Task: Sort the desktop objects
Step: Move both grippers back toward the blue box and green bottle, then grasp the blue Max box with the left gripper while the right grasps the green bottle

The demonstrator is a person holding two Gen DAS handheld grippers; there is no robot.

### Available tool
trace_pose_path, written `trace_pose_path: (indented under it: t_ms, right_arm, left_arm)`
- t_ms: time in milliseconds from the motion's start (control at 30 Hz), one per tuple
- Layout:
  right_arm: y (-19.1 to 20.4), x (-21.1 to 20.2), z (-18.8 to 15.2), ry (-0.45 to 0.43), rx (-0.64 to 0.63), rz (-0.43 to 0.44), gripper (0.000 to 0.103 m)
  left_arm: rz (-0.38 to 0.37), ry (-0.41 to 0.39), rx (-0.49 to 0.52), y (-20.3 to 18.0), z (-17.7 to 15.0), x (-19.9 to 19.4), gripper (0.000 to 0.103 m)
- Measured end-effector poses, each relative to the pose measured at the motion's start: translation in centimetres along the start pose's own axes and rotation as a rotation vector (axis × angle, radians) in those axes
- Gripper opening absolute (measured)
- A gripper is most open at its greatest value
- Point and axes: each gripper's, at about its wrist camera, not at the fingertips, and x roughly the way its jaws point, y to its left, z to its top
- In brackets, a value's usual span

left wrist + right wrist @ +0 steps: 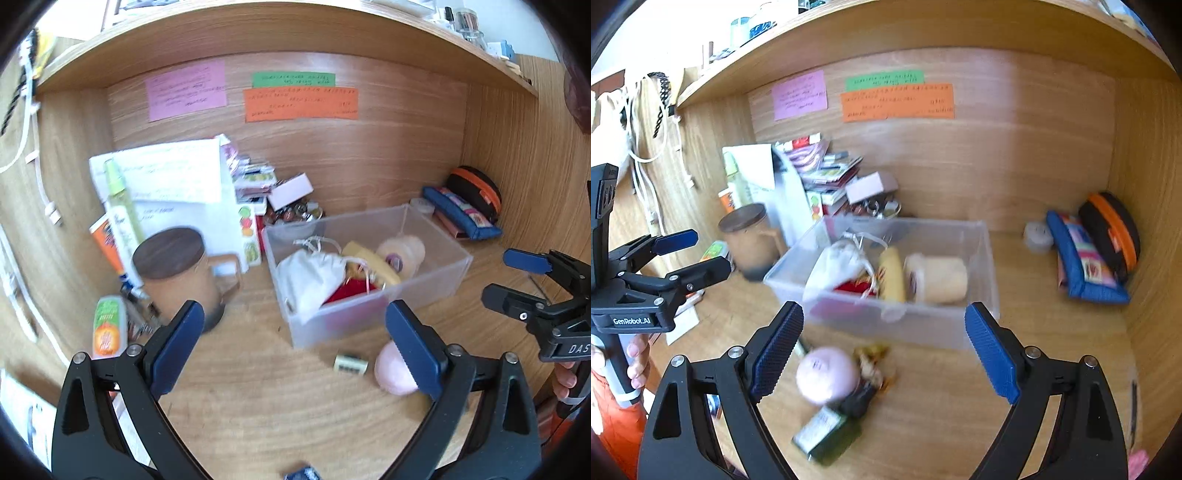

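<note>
A clear plastic bin [436, 284] [923, 328] stands mid-desk and holds a white drawstring pouch [314, 277], a yellow tube [892, 275], a cream roll [940, 278] and something red. In front of the bin lie a pink round object [391, 373] [827, 374], a small cream piece [350, 363], a green bottle [827, 435] and a small brownish trinket [873, 363]. My left gripper [295, 347] is open and empty above the desk before the bin. My right gripper [884, 350] is open and empty above the pink object.
A brown lidded mug [181, 273], a spray bottle [122, 210], papers and stacked booklets [251, 184] crowd the back left. Blue and black-orange pouches [1086, 258] lean in the right corner. Sticky notes [299, 103] hang on the back panel. Cables hang at left.
</note>
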Motion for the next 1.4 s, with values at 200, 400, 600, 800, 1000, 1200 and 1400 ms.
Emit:
trace_pose_path:
  t_ms: [200,400,600,800,1000,1200,1400]
  right_arm:
    - [0.6,-0.2,-3.2,0.035,0.018,0.018,0.088]
    - [0.9,0.1,-6.6,0.073,0.041,-0.009,0.088]
    - [1.8,0.3,-9.1,0.121,0.03,0.001,0.088]
    - [2.7,1.2,-10.3,0.161,0.015,0.004,0.088]
    - [3.1,2.4,-10.7,0.186,0.026,0.025,0.088]
    - [3.3,3.4,-10.7,0.197,0.057,0.055,0.088]
    - [3.4,4.2,-10.3,0.192,0.076,0.046,0.086]
  left_arm:
    - [0.048,0.048,-0.018,0.3,-4.0,-0.8,0.1]
    - [0.058,0.131,-0.06,1.0,-8.0,-0.3,0.1]
    - [0.05,0.177,-0.067,0.7,-11.0,-0.1,0.1]
    - [0.082,0.183,-0.039,-0.2,-12.9,-0.3,0.1]
    - [0.068,0.211,-0.041,-0.4,-13.9,0.1,0.065]
    - [0.03,0.203,-0.077,0.1,-14.2,0.0,0.053]
    - [0.021,0.187,-0.093,1.1,-14.4,-0.2,0.026]
